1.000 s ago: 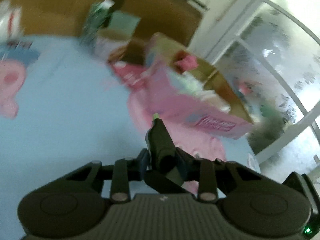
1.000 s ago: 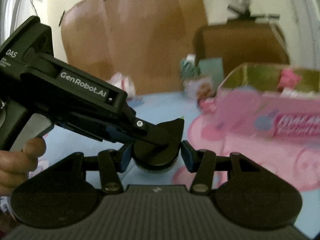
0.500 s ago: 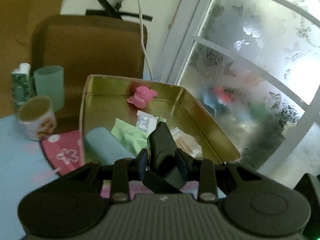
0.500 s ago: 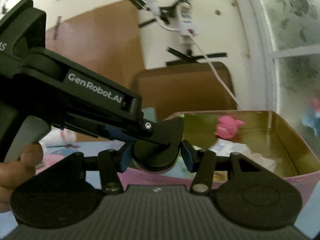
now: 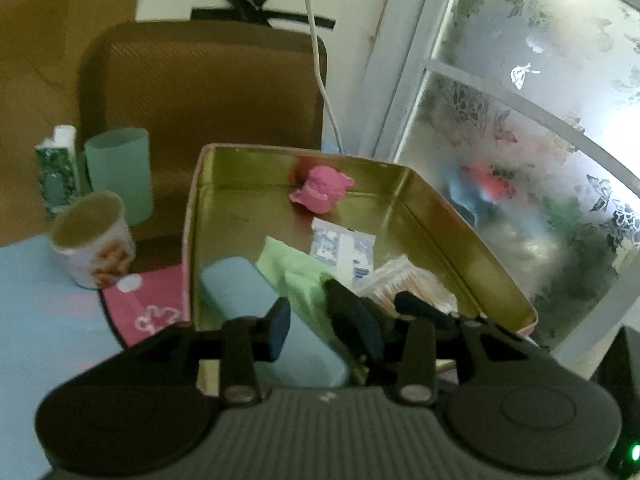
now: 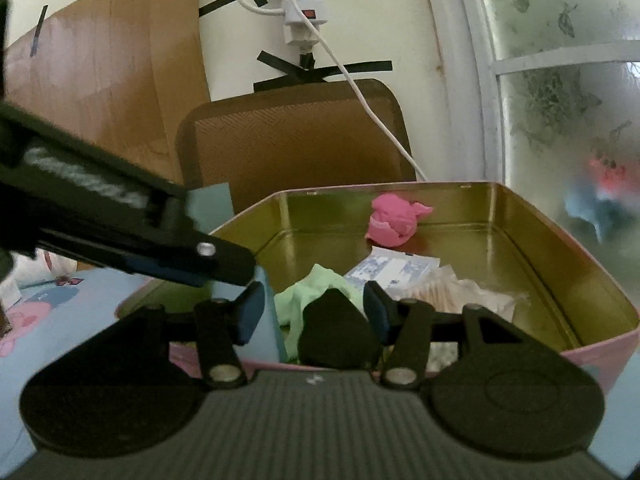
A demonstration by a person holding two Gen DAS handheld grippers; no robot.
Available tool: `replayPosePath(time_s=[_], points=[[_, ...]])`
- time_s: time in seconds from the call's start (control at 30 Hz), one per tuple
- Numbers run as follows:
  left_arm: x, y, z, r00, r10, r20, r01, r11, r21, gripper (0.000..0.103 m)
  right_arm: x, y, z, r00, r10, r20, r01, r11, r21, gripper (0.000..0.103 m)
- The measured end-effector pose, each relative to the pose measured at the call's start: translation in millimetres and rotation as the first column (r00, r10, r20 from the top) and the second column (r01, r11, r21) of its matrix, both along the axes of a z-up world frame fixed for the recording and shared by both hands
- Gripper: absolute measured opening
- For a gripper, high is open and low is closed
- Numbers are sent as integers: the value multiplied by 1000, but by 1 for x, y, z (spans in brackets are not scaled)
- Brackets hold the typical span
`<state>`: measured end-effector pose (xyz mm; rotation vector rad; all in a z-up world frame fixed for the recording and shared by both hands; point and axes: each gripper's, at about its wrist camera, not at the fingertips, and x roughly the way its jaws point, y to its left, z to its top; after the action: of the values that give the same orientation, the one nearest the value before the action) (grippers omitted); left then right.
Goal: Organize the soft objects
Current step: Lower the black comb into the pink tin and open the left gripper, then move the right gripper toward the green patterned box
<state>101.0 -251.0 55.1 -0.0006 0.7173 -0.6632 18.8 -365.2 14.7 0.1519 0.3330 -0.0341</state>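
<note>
We see the left hand-held gripper (image 5: pixel 324 326) at the lower middle of its own view, poised over the near edge of an open tin (image 5: pixel 440 220) with a gold lining. Its jaws are drawn in to a narrow gap. A black piece (image 5: pixel 348 316) sits against the right-side pad, and we cannot tell what it is or whether it is gripped.

The green cloth (image 5: pixel 288 268) lies crumpled inside the tin, just beyond this hand-held gripper's tips. A light blue roll (image 5: pixel 236 284) lies beside the cloth on the left of the frame, running down behind the left pad. A pink soft toy (image 5: pixel 320 194) rests against the far wall, well apart from the tips. Between the toy and the cloth lies a white and blue packet (image 5: pixel 344 246).

The right hand-held gripper (image 6: pixel 314 312) is at the same near edge and its jaws are opening. A black block (image 6: pixel 340 332) sits low between them, touching only the right-side pad. In this view the green cloth lies right behind that block, and the left hand-held gripper reaches in from the left of the frame, its tip just above the left pad.
</note>
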Motion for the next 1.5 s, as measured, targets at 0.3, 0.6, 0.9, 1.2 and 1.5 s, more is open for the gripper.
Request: replayPosePath(time_s=[0.3, 0.6, 0.9, 1.2, 1.5], points=[[-30, 58, 11, 990, 98, 106, -98, 995, 0, 50, -10, 12, 10, 1000, -9, -11, 9, 1000, -8, 58], [-50, 127, -11, 963, 230, 142, -242, 968, 72, 57, -21, 41, 27, 1000, 27, -4, -27, 998, -53, 59], [-66, 197, -36, 916, 361, 172, -386, 912, 138, 69, -22, 85, 38, 993, 115, -23, -117, 985, -129, 59], [-77, 268, -53, 851, 489, 190, -519, 839, 166, 70, -17, 130, 40, 975, 218, -42, -222, 961, -164, 59], [-83, 340, -69, 740, 664, 110, -672, 736, 80, 71, 2, 207, 26, 898, 423, -124, -437, 891, -123, 59]])
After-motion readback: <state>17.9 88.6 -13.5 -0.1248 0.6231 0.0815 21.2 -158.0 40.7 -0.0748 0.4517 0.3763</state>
